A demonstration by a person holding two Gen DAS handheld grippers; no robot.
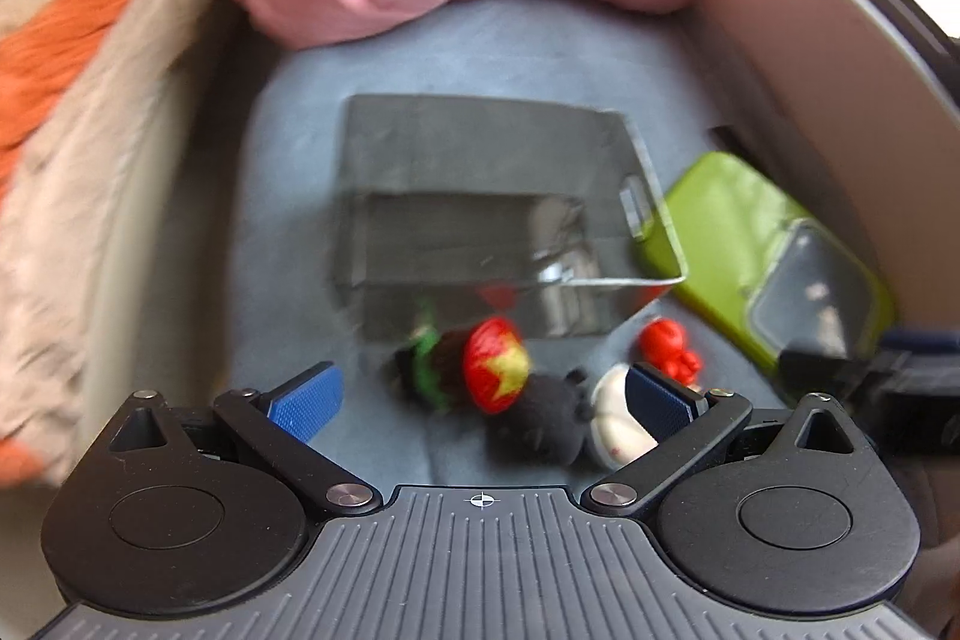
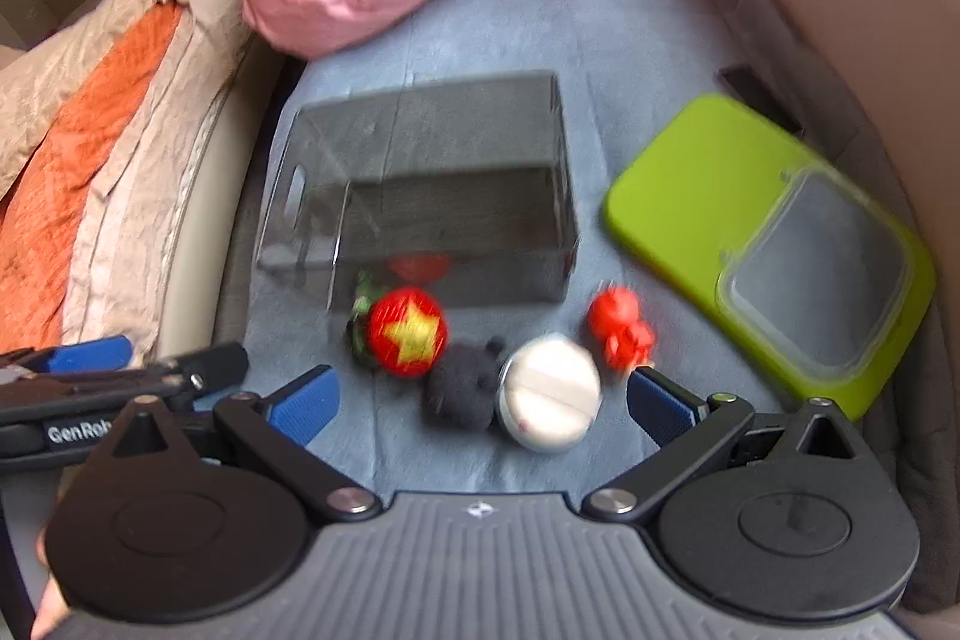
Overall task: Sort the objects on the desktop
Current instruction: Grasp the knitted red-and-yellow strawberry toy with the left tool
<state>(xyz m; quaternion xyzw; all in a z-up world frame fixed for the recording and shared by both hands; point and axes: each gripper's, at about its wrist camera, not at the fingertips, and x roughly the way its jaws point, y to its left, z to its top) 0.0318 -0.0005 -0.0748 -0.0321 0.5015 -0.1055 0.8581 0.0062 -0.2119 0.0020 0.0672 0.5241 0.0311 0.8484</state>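
While both of my grippers hang over the blue-grey mat (image 2: 600,40), the left gripper (image 1: 480,394) and right gripper (image 2: 483,400) each have their blue fingers spread wide apart, gripping nothing. Between them I see a row of small things just in front of the clear box (image 2: 432,184): a red ball with a yellow star (image 2: 408,331), a dark fuzzy toy (image 2: 462,388), a white round case (image 2: 549,394) and a red figure (image 2: 621,325). The green tray (image 2: 690,184) lies to the right, carrying a clear lidded container (image 2: 822,274).

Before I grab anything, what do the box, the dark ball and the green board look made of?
Box: clear glossy plastic, cloth visible through it. Dark ball: fuzzy, probably felt or plush. Green board: smooth matte, likely plastic or silicone.
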